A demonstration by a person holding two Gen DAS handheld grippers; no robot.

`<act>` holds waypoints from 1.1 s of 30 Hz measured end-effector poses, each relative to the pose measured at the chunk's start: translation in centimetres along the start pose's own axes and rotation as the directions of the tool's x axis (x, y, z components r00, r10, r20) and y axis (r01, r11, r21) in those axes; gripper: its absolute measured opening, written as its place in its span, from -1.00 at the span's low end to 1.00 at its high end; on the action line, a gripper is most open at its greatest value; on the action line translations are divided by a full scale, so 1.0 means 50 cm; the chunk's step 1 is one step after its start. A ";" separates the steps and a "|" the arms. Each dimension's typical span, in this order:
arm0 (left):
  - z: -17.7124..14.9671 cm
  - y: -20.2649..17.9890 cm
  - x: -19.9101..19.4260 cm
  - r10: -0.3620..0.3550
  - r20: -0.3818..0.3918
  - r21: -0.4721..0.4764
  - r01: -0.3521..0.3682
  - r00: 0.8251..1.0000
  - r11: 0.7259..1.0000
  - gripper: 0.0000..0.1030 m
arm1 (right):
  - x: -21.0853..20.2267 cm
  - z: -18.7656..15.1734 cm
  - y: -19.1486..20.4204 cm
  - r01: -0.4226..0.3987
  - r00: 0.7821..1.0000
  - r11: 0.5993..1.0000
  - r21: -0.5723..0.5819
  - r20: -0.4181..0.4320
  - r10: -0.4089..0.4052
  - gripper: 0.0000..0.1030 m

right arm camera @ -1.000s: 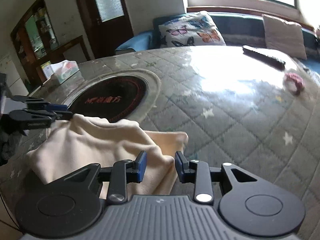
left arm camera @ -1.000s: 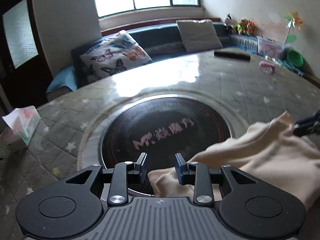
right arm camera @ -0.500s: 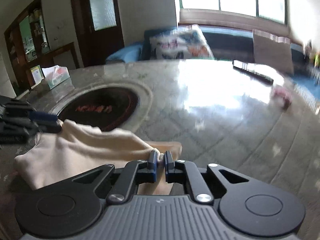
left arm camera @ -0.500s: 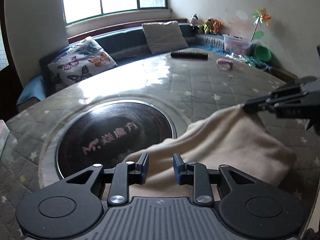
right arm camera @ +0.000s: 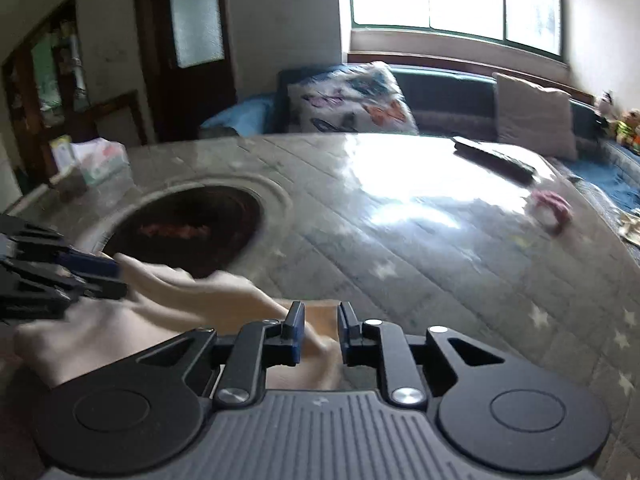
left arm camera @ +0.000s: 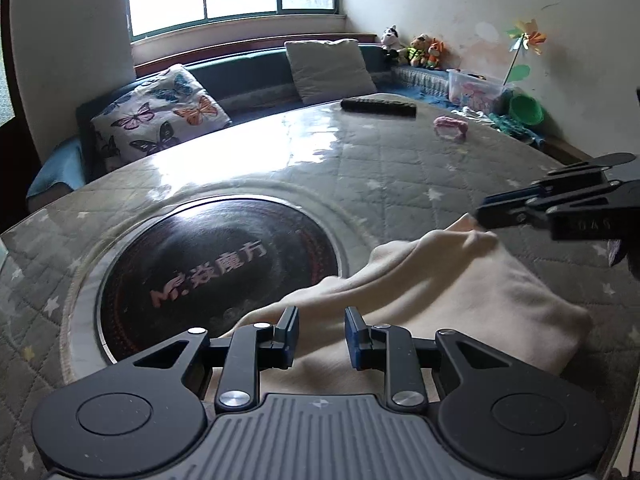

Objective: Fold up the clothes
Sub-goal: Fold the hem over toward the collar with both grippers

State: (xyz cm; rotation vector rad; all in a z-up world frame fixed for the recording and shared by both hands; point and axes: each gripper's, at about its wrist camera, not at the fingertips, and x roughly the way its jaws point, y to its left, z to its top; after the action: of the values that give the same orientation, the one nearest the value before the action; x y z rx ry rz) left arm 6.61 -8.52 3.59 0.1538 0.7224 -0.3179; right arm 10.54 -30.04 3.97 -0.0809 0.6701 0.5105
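A round quilted surface [left arm camera: 400, 168] with a dark centre disc [left arm camera: 216, 268] carries a cream garment [left arm camera: 460, 300], a cushioned window bench [left arm camera: 248, 76] behind. The left gripper [left arm camera: 320, 334] has been closing, fingers apart with cloth between; the right gripper [right arm camera: 320, 330] has just reopened, parted over the hem. The right wrist view is motion-blurred.

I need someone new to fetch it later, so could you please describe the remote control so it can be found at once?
Start from the round quilted table with the dark glass disc at its middle. At the far edge, below the plain grey cushion, lies the remote control. It is long, flat and black, unlike the small pink item beside it.
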 end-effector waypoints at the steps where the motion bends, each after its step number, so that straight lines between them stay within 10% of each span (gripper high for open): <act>1: 0.002 -0.003 0.004 -0.004 -0.003 0.000 0.004 1.000 1.000 -0.50 | 0.004 0.006 0.010 -0.033 0.999 0.999 -0.005 -0.001 0.033 -0.68; 13: -0.001 0.007 0.039 -0.010 -0.025 -0.030 0.009 1.000 1.000 -0.50 | 0.118 0.020 0.055 -0.132 0.987 0.991 -0.010 -0.097 0.131 -0.78; 33: -0.053 -0.028 -0.081 -0.033 0.063 0.038 0.031 0.997 0.999 -0.49 | 0.008 -0.002 0.137 -0.197 0.980 0.965 -0.170 -0.063 0.189 -0.73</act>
State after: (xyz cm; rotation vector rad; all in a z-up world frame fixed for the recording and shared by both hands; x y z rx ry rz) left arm 1.62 -8.25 4.30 0.1664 0.6564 -0.3656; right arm 7.50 -23.89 4.26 -0.1952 0.6812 0.7577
